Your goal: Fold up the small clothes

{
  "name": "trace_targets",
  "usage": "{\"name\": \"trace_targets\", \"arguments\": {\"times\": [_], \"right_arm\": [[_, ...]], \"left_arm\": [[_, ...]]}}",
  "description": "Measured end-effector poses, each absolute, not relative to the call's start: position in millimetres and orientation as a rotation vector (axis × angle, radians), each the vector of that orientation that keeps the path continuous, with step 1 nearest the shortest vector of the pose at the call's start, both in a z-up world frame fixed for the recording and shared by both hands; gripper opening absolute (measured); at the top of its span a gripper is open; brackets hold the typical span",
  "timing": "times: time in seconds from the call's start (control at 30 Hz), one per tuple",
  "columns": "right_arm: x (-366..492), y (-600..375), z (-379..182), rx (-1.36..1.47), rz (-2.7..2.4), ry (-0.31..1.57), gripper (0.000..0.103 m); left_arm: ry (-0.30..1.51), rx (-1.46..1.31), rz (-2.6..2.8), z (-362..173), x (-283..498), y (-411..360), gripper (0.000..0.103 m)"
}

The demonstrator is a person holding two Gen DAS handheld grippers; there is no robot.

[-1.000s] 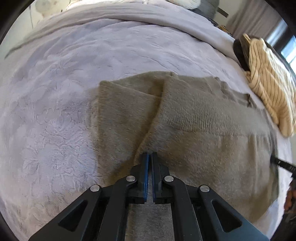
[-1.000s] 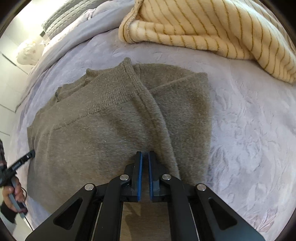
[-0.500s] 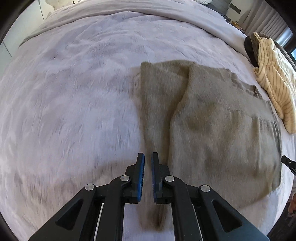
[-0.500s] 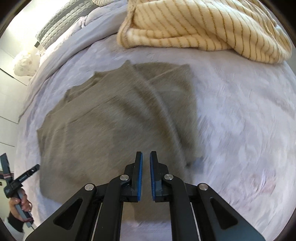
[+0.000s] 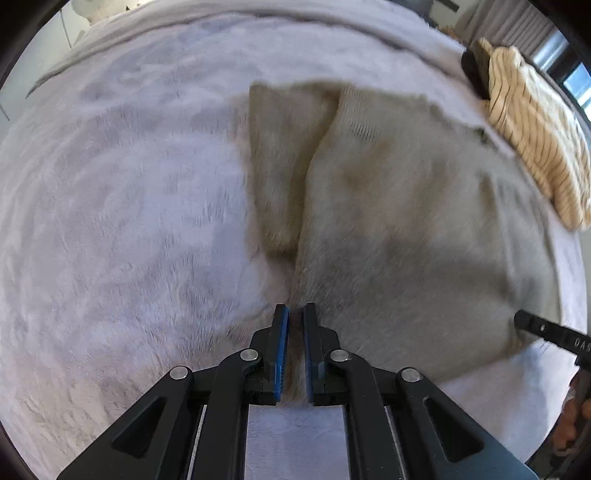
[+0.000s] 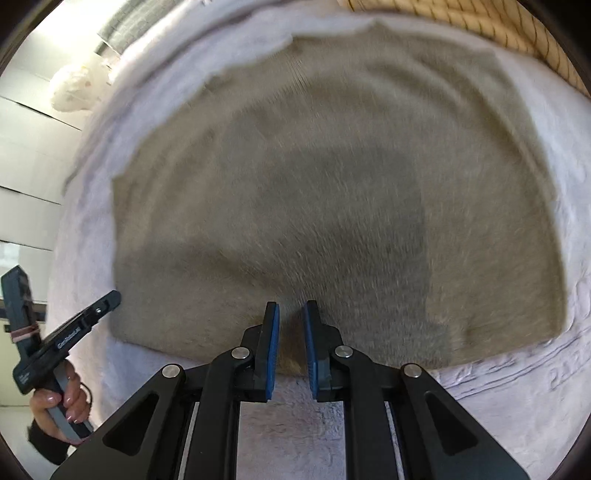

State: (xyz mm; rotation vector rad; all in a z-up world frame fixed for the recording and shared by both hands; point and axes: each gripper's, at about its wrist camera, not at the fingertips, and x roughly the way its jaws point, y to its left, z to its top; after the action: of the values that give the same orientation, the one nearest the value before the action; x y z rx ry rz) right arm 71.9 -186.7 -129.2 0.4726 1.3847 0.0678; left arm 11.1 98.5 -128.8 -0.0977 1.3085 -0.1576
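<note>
A taupe knit sweater (image 5: 399, 206) lies flat on the lilac bedspread (image 5: 122, 206), its sleeves folded in over the body. My left gripper (image 5: 295, 314) sits at the sweater's near hem by its left corner, jaws a small gap apart with hem fabric between the pads. In the right wrist view the sweater (image 6: 332, 184) fills the middle. My right gripper (image 6: 291, 308) is over the near hem, jaws a little apart, with fabric lying between them. The left gripper (image 6: 107, 299) also shows at that view's left edge.
A cream striped garment (image 5: 535, 133) lies on the bed at the sweater's far right, also at the top of the right wrist view (image 6: 498, 33). A white plush toy (image 6: 74, 88) sits at the bed's far end. The bedspread (image 6: 517, 387) surrounds the sweater.
Both grippers let go of the folded-in sleeves, pulled back, then came down to the sweater's near hem. The right gripper's jaws have opened slightly. The sweater lies as folded.
</note>
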Motion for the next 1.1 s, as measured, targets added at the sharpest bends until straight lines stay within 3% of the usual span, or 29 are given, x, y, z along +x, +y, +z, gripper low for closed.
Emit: {"name": "trace_targets", "arguments": {"times": [0.03, 0.07, 0.5, 0.6, 0.73, 0.8, 0.83, 0.97, 1.1], "right_arm": [[70, -187, -132, 0.477, 0.063, 1.386, 0.015], [67, -188, -133, 0.485, 0.063, 1.380, 0.015], [62, -181, -116, 0.459, 0.056, 1.385, 0.016], [59, -173, -112, 0.461, 0.072, 1.383, 0.016], [59, -162, -111, 0.477, 0.095, 1.386, 0.016], [61, -157, -111, 0.481, 0.108, 1.389, 0.020], [63, -153, -111, 0.481, 0.117, 1.390, 0.026], [61, -146, -107, 0.475, 0.126, 1.386, 0.052], [60, -140, -107, 0.484, 0.139, 1.391, 0.053]], "left_arm": [[1.306, -0.093, -0.141, -131, 9, 101, 0.045], [1.298, -0.089, -0.128, -132, 7, 104, 0.054], [1.303, -0.167, -0.115, -117, -10, 130, 0.055], [1.300, -0.170, -0.094, -115, -10, 126, 0.084], [1.310, -0.153, -0.076, -111, -11, 128, 0.084], [1.307, -0.144, -0.072, -111, -11, 128, 0.086], [1.310, -0.139, -0.068, -111, -11, 128, 0.102], [1.303, -0.131, -0.060, -107, -11, 129, 0.103], [1.315, -0.112, -0.059, -110, -8, 127, 0.103]]}}
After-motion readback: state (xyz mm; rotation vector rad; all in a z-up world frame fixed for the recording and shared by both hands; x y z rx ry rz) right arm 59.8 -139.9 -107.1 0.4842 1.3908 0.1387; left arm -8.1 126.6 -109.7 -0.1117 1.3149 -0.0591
